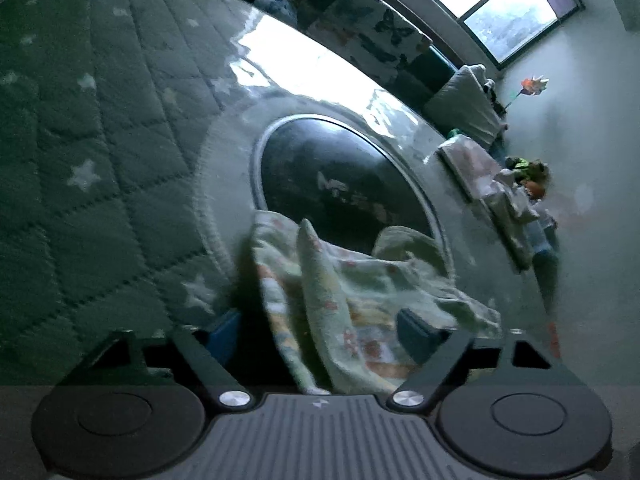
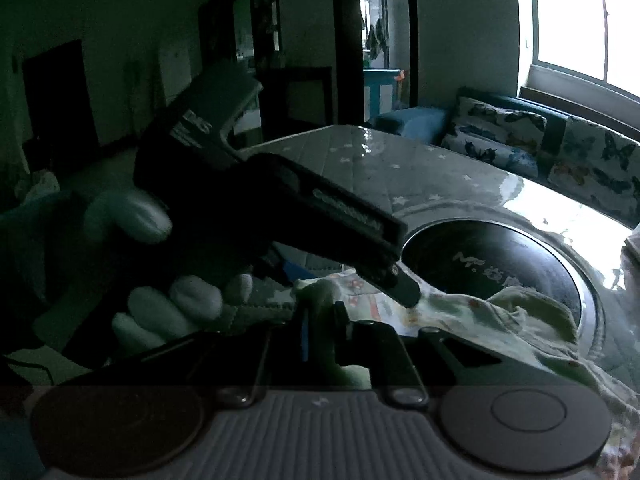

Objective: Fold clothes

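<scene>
A pale printed garment (image 1: 352,292) lies crumpled on the table, partly over a black round inset (image 1: 340,184). In the left wrist view my left gripper (image 1: 320,336) has its fingers wide apart, with a fold of the garment rising between them. In the right wrist view my right gripper (image 2: 320,320) is shut on an edge of the garment (image 2: 460,312). The left gripper's body (image 2: 280,216), held by a gloved hand (image 2: 168,300), fills the left of that view, and its fingertip (image 2: 406,290) rests on the cloth.
The table has a quilted green star-print cover (image 1: 92,168) and a glossy surface (image 2: 500,196). Folded cloths (image 1: 476,168) and toys sit at its far edge. A sofa with butterfly cushions (image 2: 520,136) stands under the window. A doorway (image 2: 380,40) is behind.
</scene>
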Demonstrator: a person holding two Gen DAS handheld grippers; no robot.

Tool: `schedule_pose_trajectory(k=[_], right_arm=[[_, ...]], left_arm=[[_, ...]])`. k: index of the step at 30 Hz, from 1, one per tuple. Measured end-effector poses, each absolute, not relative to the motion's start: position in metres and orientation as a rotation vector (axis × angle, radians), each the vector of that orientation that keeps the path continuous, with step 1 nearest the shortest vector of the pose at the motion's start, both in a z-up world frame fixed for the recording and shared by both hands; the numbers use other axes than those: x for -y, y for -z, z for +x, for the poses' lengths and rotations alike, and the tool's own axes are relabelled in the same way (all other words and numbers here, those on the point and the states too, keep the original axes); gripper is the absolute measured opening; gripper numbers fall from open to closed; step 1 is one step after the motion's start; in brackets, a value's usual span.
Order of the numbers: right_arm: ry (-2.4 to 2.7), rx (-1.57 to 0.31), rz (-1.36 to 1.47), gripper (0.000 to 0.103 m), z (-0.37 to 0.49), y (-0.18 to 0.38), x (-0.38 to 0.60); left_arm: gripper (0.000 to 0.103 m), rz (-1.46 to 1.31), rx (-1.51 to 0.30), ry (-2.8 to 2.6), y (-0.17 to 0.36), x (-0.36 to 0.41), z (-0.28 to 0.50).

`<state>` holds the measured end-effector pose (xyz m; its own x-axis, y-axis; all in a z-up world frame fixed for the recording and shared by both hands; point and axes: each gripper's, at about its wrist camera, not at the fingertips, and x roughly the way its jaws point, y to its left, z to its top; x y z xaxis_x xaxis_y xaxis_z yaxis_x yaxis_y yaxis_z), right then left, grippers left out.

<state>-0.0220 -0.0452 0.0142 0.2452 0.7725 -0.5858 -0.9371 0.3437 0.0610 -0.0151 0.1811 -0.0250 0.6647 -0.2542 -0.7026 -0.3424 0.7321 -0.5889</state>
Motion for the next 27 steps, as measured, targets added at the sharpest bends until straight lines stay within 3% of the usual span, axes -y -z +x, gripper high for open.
schedule_pose_trajectory(k=[2, 6, 8, 14, 17, 22, 27], right_arm=[[-1.201, -0.578, -0.316, 0.009, -0.021, -0.016, 0.052], [-1.215, -0.576, -0.312, 0.009, -0.015, -0.015, 0.054], [-1.219, -0.577, -0.311, 0.010, -0.016, -0.013, 0.058], [-1.136, -0.597, -0.247, 0.028, 0.000, -0.011, 0.086], [-1.034, -0.629, -0.190, 0.045, 0.021, -0.011, 0.112], [-0.787, -0.681, -0.149, 0.052, 0.064, 0.005, 0.160], [-0.594, -0.714, -0.100, 0.052, 0.104, 0.030, 0.193]], left_arm=[[0.067, -0.802, -0.867, -0.027, 0.028, -0.179, -0.012], [0.038, -0.830, -0.883, -0.006, 0.035, -0.175, -0.007], [0.032, -0.827, -0.885, -0.009, 0.037, -0.174, -0.006], [0.027, -0.799, -0.886, -0.012, 0.037, -0.172, -0.007], [0.027, -0.750, -0.882, -0.012, 0.035, -0.168, -0.007], [0.027, -0.653, -0.872, -0.017, 0.031, -0.157, -0.008], [0.027, -0.600, -0.873, -0.027, 0.029, -0.151, -0.007]])
